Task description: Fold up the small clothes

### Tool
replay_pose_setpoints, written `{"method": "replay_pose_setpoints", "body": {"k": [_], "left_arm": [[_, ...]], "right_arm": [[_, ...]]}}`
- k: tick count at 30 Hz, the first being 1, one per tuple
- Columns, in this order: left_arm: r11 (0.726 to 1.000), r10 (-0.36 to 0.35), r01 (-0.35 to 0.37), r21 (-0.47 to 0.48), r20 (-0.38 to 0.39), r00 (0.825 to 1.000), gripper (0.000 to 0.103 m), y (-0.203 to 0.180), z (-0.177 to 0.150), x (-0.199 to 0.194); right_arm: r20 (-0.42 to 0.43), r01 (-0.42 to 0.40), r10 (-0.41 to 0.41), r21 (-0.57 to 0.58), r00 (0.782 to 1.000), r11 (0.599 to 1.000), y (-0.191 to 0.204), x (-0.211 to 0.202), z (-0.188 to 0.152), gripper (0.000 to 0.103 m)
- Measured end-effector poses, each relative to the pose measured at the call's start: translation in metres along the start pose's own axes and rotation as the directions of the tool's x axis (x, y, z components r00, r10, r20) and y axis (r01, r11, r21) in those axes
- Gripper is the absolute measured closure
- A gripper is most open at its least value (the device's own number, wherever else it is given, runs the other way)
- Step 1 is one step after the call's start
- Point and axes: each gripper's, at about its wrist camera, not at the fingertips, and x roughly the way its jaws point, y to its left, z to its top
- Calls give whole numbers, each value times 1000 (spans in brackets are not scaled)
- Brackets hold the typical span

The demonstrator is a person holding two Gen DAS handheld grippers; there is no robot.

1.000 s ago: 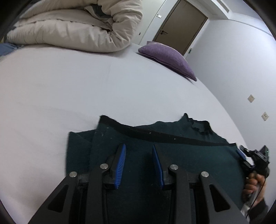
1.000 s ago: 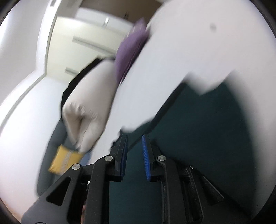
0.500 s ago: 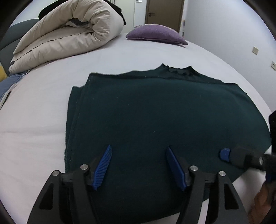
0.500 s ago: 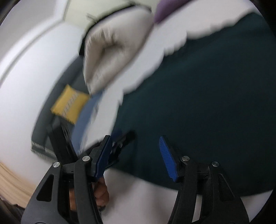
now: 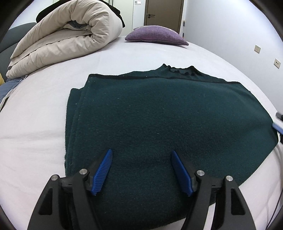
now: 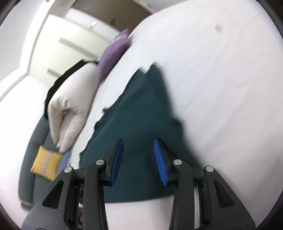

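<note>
Your left gripper (image 5: 141, 169) hangs over the near edge of the folded sweater (image 5: 168, 115), which lies flat on the bed (image 5: 44, 115) and spreads ahead of the tongs and off to their right, its neckline at the far edge. Its jaws are opening, with nothing pinched between them. Ahead and to the left of those tongs, the rolled duvet (image 5: 67, 39) rests on the bed; straight ahead, beyond the sweater, lies the pillow (image 5: 155, 35), with the door (image 5: 163, 12) behind it. Your right gripper (image 6: 138, 159) sits over the sweater's right end, jaws closing without pinching the cloth. Left of those tongs, off the bed, a cushion (image 6: 46, 165) lies on a sofa (image 6: 33, 141).
</note>
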Motion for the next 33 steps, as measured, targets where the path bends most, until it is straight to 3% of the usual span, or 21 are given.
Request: {"method": "replay_pose_setpoints", "body": {"k": [3,9,16,19,22,24,26,28,33], "left_arm": [[1000,0,0,1,2,1000,31,-1,0,0],[1000,-1,1,1,2,1000,31,0,0,0],[1000,-8,8,-3,5,1000,30,0,1,0],[1000,-15,15,-7,6,1000,30,0,2,0],[1000,-20,20,-11,8,1000,30,1,2,1],[1000,-21,21,-12,8,1000,30,0,1,0],[1000,-20,20,-12,9,1000,30,0,1,0],[1000,-21,21,-13,9,1000,30,-1,1,0],[999,-37,37,-26,11,999,30,1,2,-2]], "right_arm": [[-8,-43,43,-40,999,998,21,-11,1,64],[-165,-143,114,-174,980,974,125,69,-23,62],[-328,-197,127,-190,936,962,174,160,-48,62],[-360,-151,64,-221,931,963,165,190,-53,64],[-353,-204,135,-167,926,965,145,189,-46,70],[-313,-200,144,-156,939,967,128,180,-34,70],[-245,-146,110,-134,963,980,103,159,-14,68],[-187,-131,117,-64,975,989,73,140,7,70],[-39,-9,8,-19,999,1000,34,78,38,66]]}}
